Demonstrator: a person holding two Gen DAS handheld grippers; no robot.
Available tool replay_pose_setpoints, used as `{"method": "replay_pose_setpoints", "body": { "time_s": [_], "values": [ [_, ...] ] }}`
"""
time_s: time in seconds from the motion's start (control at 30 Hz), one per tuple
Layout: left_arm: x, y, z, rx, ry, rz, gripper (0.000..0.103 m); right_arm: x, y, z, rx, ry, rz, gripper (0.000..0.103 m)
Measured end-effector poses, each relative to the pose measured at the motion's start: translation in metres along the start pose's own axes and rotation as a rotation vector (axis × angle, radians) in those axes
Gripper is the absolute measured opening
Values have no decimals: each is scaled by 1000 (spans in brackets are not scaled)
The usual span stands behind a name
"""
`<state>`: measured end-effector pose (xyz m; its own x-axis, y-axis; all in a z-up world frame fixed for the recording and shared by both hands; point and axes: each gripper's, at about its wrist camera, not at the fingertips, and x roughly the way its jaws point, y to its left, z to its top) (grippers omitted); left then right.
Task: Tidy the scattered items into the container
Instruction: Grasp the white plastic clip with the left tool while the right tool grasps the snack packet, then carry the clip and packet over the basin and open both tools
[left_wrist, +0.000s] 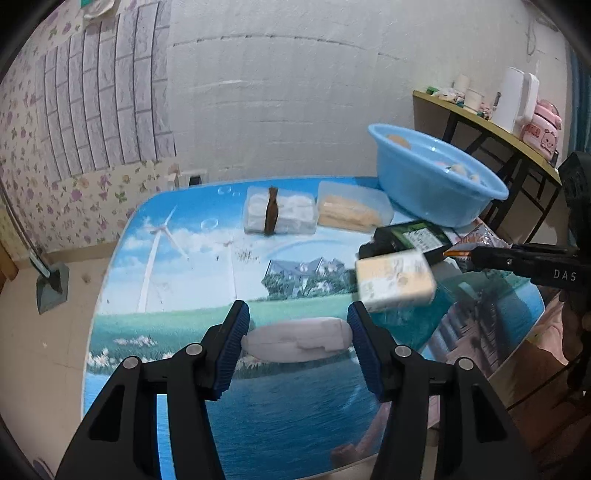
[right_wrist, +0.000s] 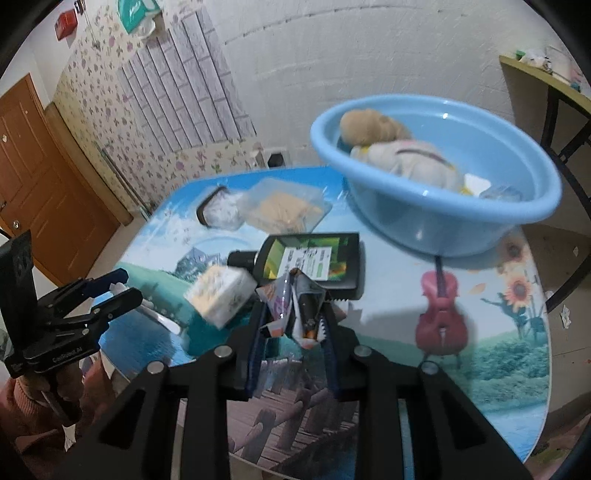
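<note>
**Crumpled packet gripped, white case between open pads**

Clamped in right hand-held gripper (right_wrist: 293, 321): crumpled foil snack packet (right_wrist: 291, 306). Spread wide, left hand-held gripper (left_wrist: 297, 338) around oblong white plastic case (left_wrist: 295, 343) near tabletop (left_wrist: 184, 266) front edge. Toward far right corner, round blue plastic basin (right_wrist: 436, 206).

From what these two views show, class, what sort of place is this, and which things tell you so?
Most likely a room in a home. Floral wallpaper covers the wall, a brown wooden door stands at the side, and a round table with a printed scenery cloth holds a blue plastic basin and household clutter.
</note>
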<state>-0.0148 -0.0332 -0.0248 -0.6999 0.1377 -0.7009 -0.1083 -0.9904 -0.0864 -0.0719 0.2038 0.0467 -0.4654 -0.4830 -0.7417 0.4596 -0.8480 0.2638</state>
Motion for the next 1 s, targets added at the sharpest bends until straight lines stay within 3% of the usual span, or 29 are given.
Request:
{"method": "replay_pose_setpoints", "body": {
  "time_s": [0.27,0.53,0.77,1.0],
  "values": [
    [-16,-7,14,11,-38,18,55,-17,-13,2,24,-44,0,27],
    [-28,-20,41,18,-83,3,55,-41,-13,8,22,-121,63,27],
    [-27,-52,79,86,-121,-38,55,-67,-25,23,20,-215,55,27],
    [-6,-93,117,146,-131,-112,55,-70,-65,48,62,-270,5,27]
  ]
}}
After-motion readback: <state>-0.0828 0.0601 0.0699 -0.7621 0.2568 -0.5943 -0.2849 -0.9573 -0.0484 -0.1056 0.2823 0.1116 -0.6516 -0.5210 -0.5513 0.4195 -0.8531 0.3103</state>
